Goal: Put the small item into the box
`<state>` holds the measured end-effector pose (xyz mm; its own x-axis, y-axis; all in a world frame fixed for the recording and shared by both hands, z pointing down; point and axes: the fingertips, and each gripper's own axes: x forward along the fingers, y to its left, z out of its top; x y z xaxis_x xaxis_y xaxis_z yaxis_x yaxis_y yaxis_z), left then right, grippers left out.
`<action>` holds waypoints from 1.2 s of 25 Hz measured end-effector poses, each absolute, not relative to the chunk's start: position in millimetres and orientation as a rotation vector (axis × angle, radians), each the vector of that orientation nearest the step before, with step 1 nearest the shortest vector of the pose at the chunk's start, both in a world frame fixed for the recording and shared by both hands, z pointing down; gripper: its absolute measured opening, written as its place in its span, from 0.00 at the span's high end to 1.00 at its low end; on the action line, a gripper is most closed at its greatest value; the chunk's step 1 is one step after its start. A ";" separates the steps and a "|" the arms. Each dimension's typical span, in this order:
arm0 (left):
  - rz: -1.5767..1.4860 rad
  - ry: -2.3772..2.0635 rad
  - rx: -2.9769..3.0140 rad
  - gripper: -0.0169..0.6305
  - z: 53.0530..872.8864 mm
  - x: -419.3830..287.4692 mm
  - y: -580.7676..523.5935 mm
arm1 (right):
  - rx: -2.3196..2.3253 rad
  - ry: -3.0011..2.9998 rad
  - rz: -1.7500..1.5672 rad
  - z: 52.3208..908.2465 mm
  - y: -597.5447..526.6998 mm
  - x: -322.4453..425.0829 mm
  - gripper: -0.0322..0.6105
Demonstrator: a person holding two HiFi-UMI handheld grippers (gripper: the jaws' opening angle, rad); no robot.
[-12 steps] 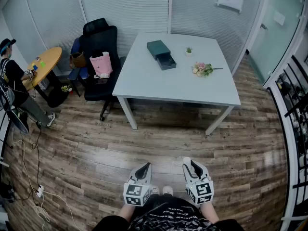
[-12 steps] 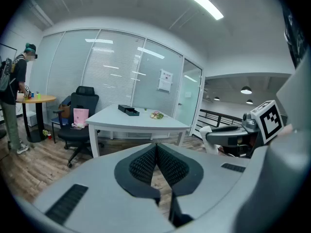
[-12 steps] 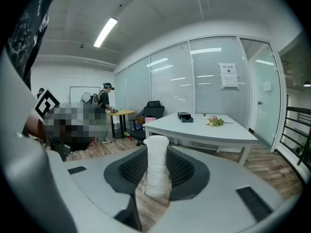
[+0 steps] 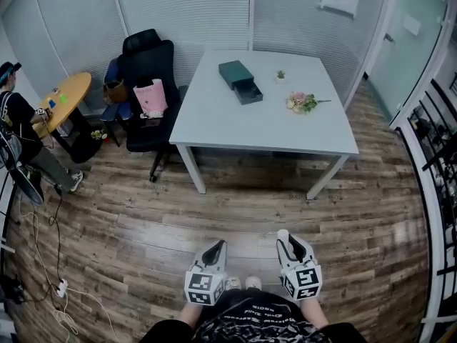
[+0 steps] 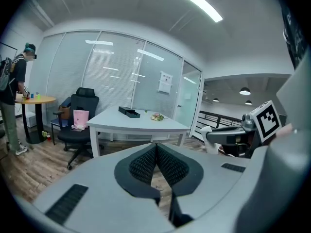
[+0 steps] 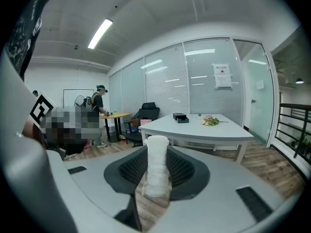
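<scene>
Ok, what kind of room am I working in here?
Most likely an office meeting room: a white table stands in the middle, a black office chair sits beside it, and glass partition walls with blinds close it in.

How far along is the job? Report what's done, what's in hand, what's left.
Done: the small white wrapped item is picked up, clamped in the right gripper. In hand: the person stands well short of the white table. The left gripper is shut, empty. Left: reach the dark box, whose drawer looks pulled out, and put the item in.
</scene>
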<state>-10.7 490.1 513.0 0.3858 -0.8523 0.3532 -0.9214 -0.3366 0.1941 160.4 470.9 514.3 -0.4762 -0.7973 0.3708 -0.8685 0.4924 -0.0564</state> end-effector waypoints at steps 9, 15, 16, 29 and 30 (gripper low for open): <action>0.257 -1.479 2.308 0.94 522.8 -28.9 493.3 | 1.417 -2.461 0.392 527.7 478.8 133.0 0.74; 0.290 -1.465 2.299 0.94 533.9 -37.8 496.7 | 1.378 -2.448 0.450 543.4 482.3 124.3 0.74; 0.295 -1.470 2.292 0.94 535.8 -39.8 493.8 | 1.374 -2.449 0.452 544.9 478.8 123.3 0.74; 0.275 -1.640 2.175 0.94 535.2 -51.4 395.4 | 1.241 -2.512 0.410 549.0 350.7 117.9 0.74; 0.272 -1.651 2.168 0.94 535.2 -48.9 385.2 | 1.221 -2.520 0.398 548.8 338.3 117.9 0.74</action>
<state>-48.9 385.2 535.2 0.2833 -0.8773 0.3874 -0.9552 -0.2221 0.1956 117.9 338.3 548.8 -0.5876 -0.7072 0.3931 -0.7939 0.5978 -0.1114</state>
